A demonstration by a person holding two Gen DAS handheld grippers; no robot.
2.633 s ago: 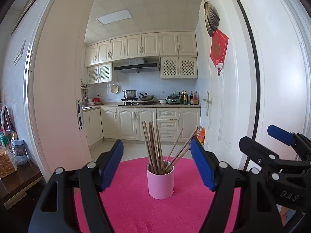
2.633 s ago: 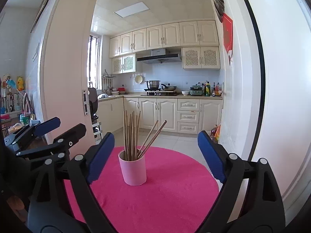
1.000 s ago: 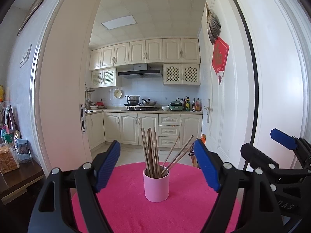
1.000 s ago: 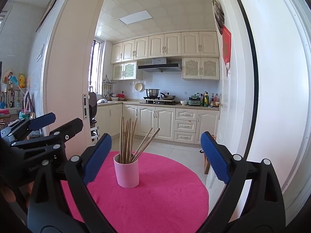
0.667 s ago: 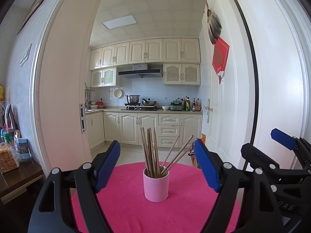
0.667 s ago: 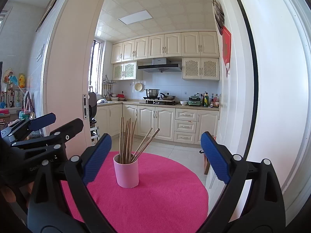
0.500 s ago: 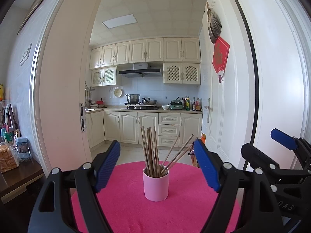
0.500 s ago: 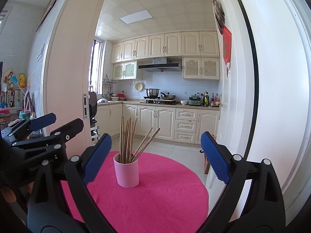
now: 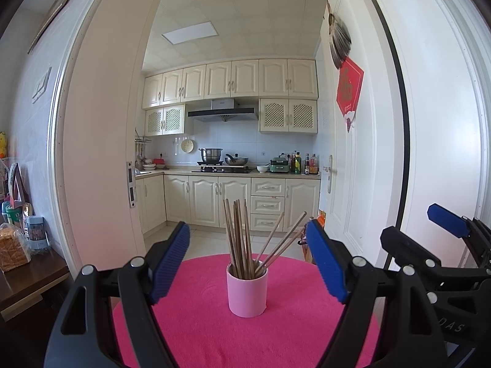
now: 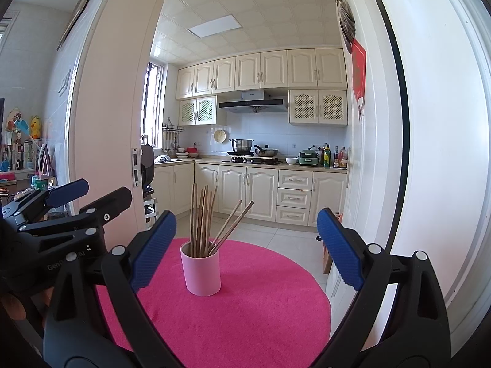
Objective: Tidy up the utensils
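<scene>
Standing behind everything, the kitchen (image 9: 227, 141) with cream cabinets fills the doorway ahead of both pairs of fingers. On the white door (image 9: 346, 159), above and beyond the right finger of the left gripper, a red paper decoration (image 9: 349, 89) hangs; its pale characters are too small to read.

Under both grippers lies the round pink table cover (image 9: 276, 331), wide and bare except for one thing. The left gripper (image 9: 248, 266) is held low over it with its blue-padded fingers (image 9: 170, 262) spread wide, gripping nothing. The right gripper (image 10: 245, 251) also has its blue fingers (image 10: 339, 247) far apart and empty. In the left wrist view, the right gripper's black body shows outside the right finger, with the letters "DAS" readable on it. In the right wrist view, the left gripper's body shows outside the left finger, printed with "Gen", the remaining letters hidden.

The pink cup (image 9: 247, 291) stands upright on the cover, ahead of and between the fingers of the left gripper; for the right gripper it stands nearer to the left finger, not touching it. Inside the cup are the wooden chopsticks (image 9: 239, 239): most stand almost upright, and a few lean toward the right finger.
</scene>
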